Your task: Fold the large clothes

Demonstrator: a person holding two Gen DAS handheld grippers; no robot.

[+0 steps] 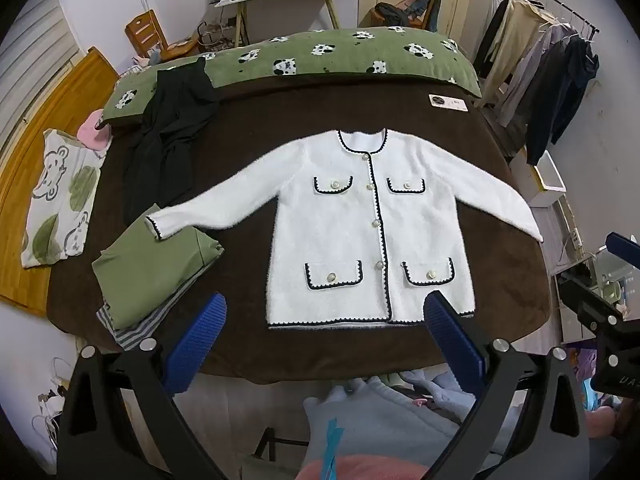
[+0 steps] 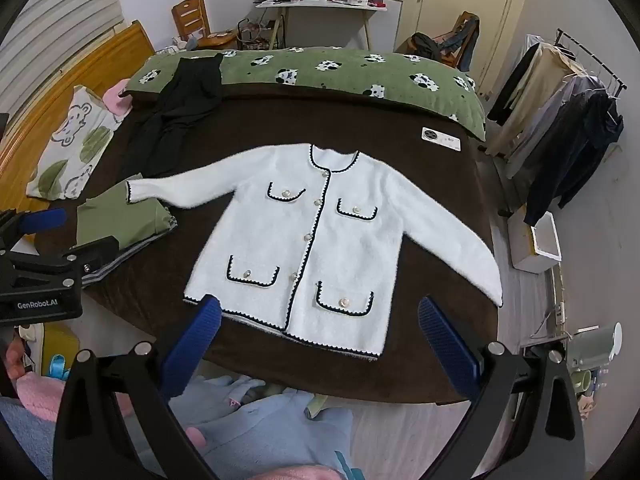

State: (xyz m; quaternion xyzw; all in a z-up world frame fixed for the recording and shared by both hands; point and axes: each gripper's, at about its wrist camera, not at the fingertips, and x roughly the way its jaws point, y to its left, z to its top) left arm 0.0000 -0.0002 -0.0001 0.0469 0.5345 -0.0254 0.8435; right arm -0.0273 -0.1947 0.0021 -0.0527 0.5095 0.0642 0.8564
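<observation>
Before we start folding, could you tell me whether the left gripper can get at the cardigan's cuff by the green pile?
Probably yes: the left gripper is open and empty, and the cuff lies uncovered on top of the green pile.

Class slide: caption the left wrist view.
White cardigan spread flat on the brown bed, open left gripper above its hem.

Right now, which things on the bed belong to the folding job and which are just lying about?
For the job:
white cardigan, spread flat, unfolded
left tongs, open
right tongs, open

Just lying about:
folded green garment
black garment
panda blanket
bear-print pillow
</observation>
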